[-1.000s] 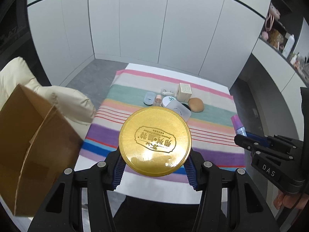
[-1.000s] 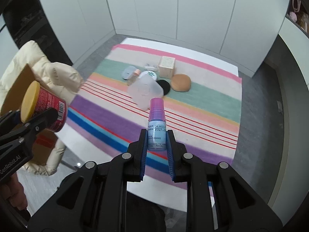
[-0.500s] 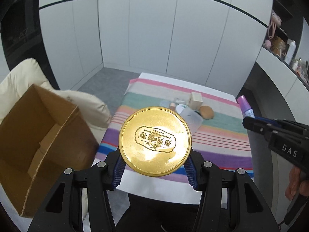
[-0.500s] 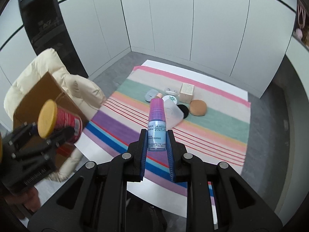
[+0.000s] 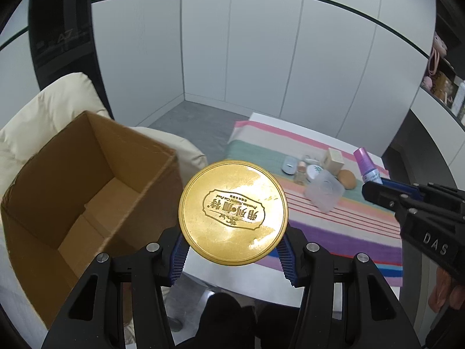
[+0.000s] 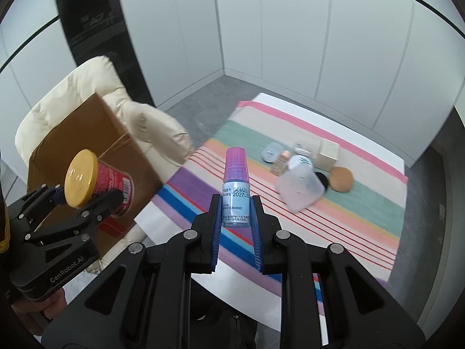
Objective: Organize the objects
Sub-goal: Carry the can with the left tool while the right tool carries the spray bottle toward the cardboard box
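My left gripper [image 5: 232, 257] is shut on a red can with a gold lid [image 5: 233, 216]; the lid faces the camera and hides the can's body. The right wrist view shows that can [image 6: 100, 181] from the side, held in the left gripper [image 6: 84, 200] in front of the cardboard box. An open, empty cardboard box [image 5: 84, 200] sits just left of the can on a cream padded chair. My right gripper [image 6: 236, 240] is shut on a small blue bottle with a purple cap [image 6: 236, 187]. The same bottle [image 5: 367, 167] sticks out of the right gripper [image 5: 375, 187] at the right edge.
A striped cloth [image 6: 334, 218] covers a white table [image 5: 261, 117]. On it lie a clear plastic container [image 6: 299, 189], a tan round puff [image 6: 341, 179], a small beige box [image 6: 328, 149], a grey oval case [image 6: 271, 151] and small bottles. The cream chair [image 6: 87, 93] stands left. A hand [image 5: 444, 293] holds the right gripper.
Both grippers have swung left, away from the table and toward the cardboard box, which now shows its open inside. The table's objects have shifted right and farther off. Both grips are unchanged.
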Demonstrator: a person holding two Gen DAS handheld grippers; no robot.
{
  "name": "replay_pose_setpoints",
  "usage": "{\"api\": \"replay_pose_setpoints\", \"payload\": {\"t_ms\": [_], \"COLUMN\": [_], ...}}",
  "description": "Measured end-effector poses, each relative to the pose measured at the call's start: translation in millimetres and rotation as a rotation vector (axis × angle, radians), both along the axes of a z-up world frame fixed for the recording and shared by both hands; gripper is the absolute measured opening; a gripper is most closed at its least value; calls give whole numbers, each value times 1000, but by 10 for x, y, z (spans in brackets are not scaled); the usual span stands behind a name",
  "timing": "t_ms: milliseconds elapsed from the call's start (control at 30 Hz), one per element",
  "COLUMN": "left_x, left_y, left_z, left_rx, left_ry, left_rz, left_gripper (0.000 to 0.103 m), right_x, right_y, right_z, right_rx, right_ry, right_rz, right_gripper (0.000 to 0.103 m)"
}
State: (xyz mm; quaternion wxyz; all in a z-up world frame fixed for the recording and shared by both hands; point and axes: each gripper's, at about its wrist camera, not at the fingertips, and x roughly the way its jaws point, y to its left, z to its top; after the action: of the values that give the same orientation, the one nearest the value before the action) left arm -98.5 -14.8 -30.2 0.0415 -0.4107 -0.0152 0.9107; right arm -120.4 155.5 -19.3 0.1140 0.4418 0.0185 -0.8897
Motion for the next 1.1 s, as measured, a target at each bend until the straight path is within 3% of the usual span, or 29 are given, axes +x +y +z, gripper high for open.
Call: {"api": "replay_pose_setpoints", "payload": {"t_ms": [467, 1100], "left_x": [51, 213], "left_y": [-786, -1558], "left_z": [67, -75], "left_rx": [10, -32], "left_ry": [28, -13], "left_rz": [150, 290], "left_gripper": [54, 55], "right_x": [-32, 14], "right_y": [-724, -1634], "right_z": [-14, -29], "right_rx": [2, 18], "right_ry": [6, 26], "right_rz": [113, 265], "right_gripper": [20, 20]}}
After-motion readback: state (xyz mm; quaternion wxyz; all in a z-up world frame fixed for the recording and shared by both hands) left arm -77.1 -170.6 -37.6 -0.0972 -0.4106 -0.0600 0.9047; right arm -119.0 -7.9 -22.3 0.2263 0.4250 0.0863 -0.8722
